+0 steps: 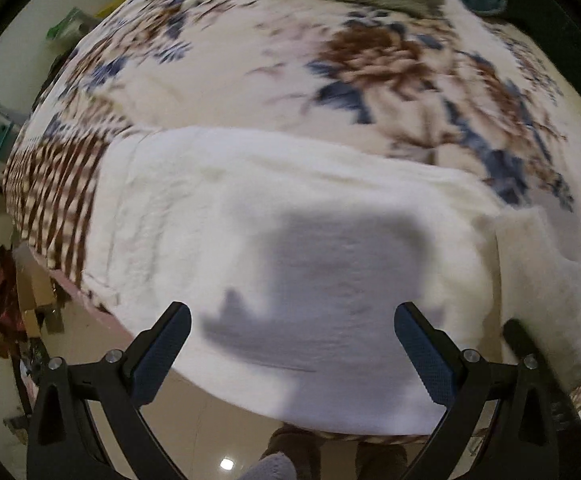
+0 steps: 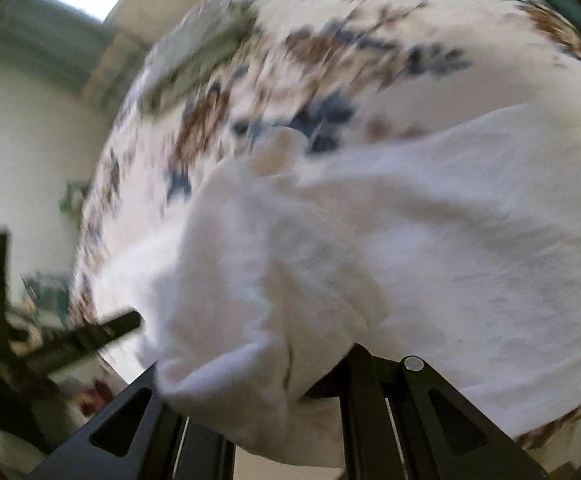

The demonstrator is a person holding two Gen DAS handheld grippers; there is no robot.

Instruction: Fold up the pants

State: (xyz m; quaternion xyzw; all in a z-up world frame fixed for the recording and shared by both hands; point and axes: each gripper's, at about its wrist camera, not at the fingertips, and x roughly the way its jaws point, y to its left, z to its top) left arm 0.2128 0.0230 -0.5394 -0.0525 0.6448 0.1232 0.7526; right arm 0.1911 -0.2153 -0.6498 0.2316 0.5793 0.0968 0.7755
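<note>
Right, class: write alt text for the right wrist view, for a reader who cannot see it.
The right gripper is shut on a bunched fold of the white pants, lifting it over a bed covered by a floral blanket. The picture is blurred. At the left edge the left gripper shows as a dark shape.

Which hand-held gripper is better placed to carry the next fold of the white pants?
Right. The right hand-held gripper is already shut on a bunched edge of the white pants. The left hand-held gripper hangs open above them, holding nothing.
</note>
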